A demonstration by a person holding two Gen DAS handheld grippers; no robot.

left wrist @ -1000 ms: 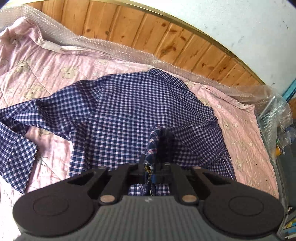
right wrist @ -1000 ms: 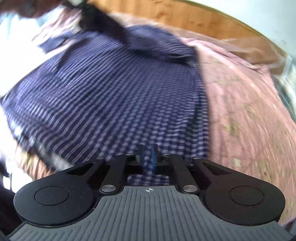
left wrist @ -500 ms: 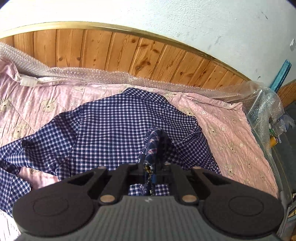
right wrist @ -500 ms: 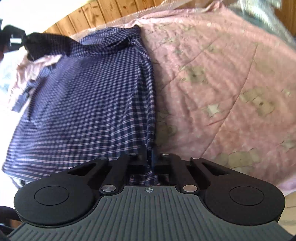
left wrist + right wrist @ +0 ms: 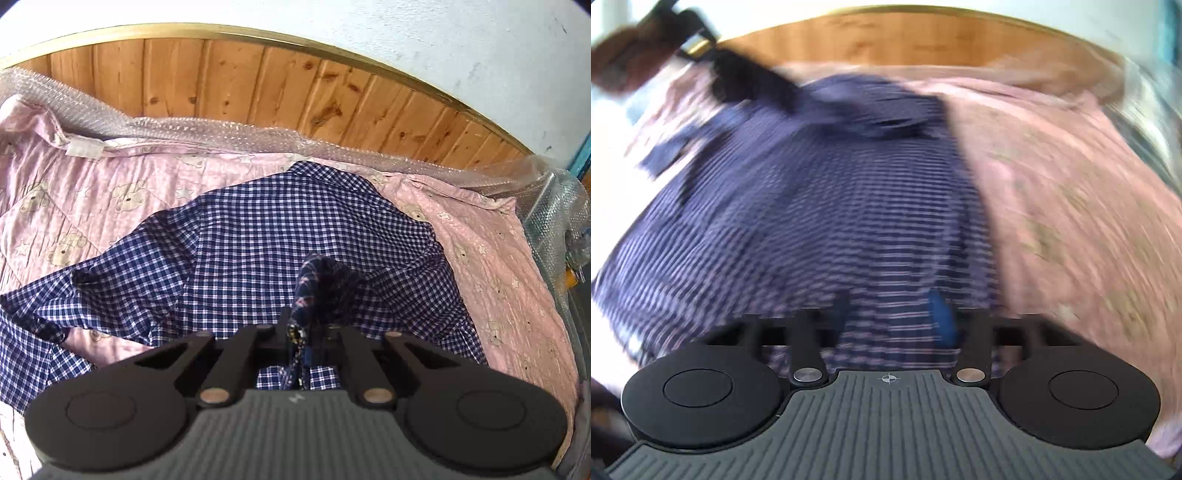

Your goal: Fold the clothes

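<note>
Left wrist view: shirt [image 5: 258,243], navy check, lies spread and rumpled on a pink quilt [image 5: 491,258], collar end far, near a wood headboard [image 5: 258,81]. Left gripper [image 5: 301,332] has its fingers together, clamped on a bunched fold of shirt at the near edge. Right gripper [image 5: 892,317], blurred, has its jaws opening over the shirt [image 5: 812,221], fingers apart, cloth below them ungripped.

Even daylight is seen throughout; the left wrist view is sharp, the right heavily motion-smeared, both bowed at the edges.
</note>
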